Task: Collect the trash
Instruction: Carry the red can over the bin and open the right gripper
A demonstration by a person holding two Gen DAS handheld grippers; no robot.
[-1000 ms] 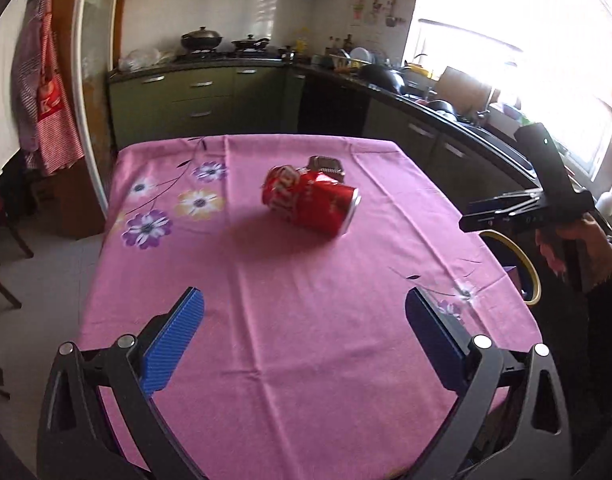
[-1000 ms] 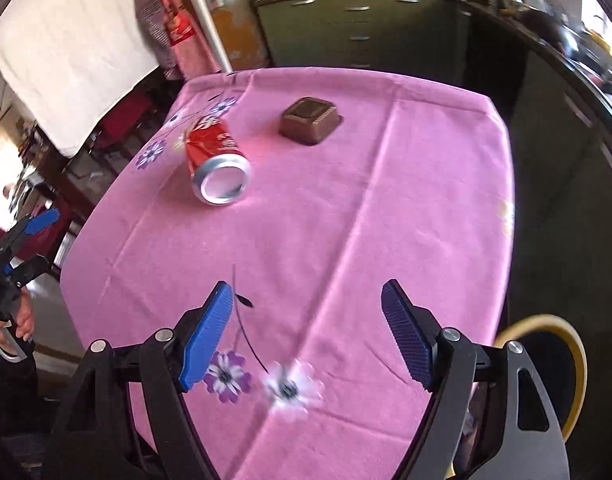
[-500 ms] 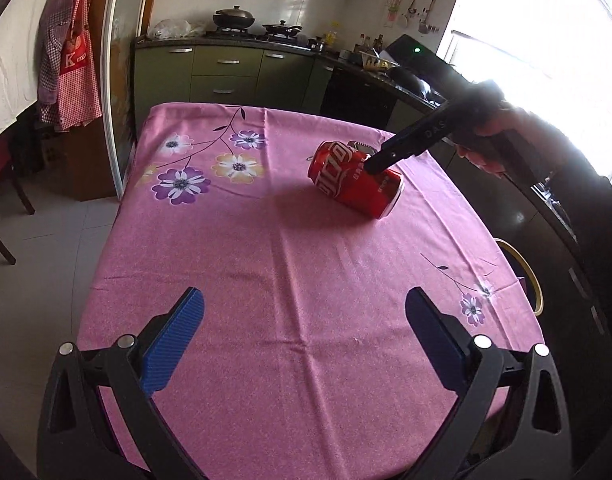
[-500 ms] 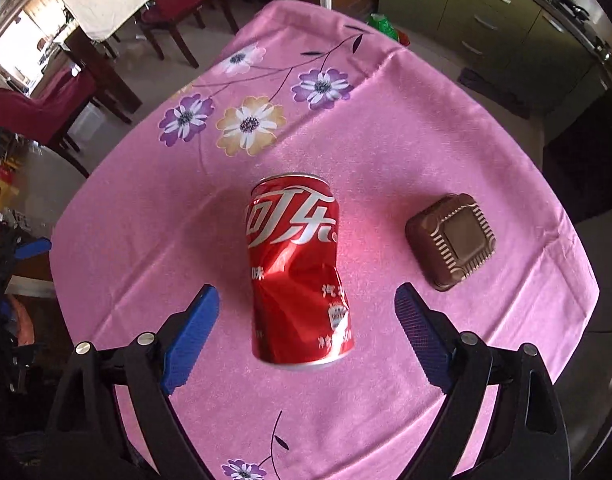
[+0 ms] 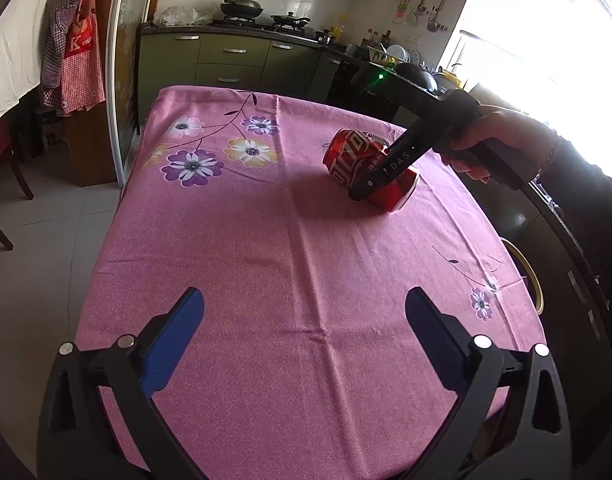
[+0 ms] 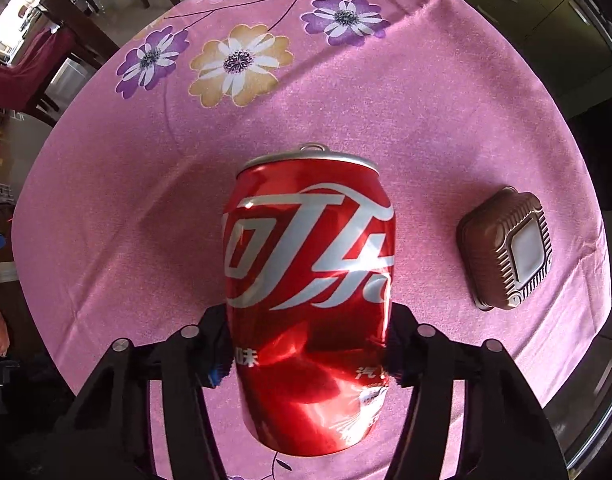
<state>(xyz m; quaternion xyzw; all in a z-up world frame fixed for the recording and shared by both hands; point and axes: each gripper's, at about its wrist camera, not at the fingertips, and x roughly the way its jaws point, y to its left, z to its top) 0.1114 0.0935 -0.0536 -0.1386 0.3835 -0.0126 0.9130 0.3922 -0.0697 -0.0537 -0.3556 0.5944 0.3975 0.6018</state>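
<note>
Right gripper: jaws have just been closing; pads press both flanks of the red can, lower centre of the right wrist view; grasping it from above
Red can: dented; lying on its side on the pink tablecloth; pull-tab end toward the top of the frame
Brown tray: right of the can, apart from it, on the cloth
Left gripper: fingers spread wide, nothing between them; above the near cloth, bottom of the left wrist view
Hand: right of that frame, gripping the right tool's handle
</note>
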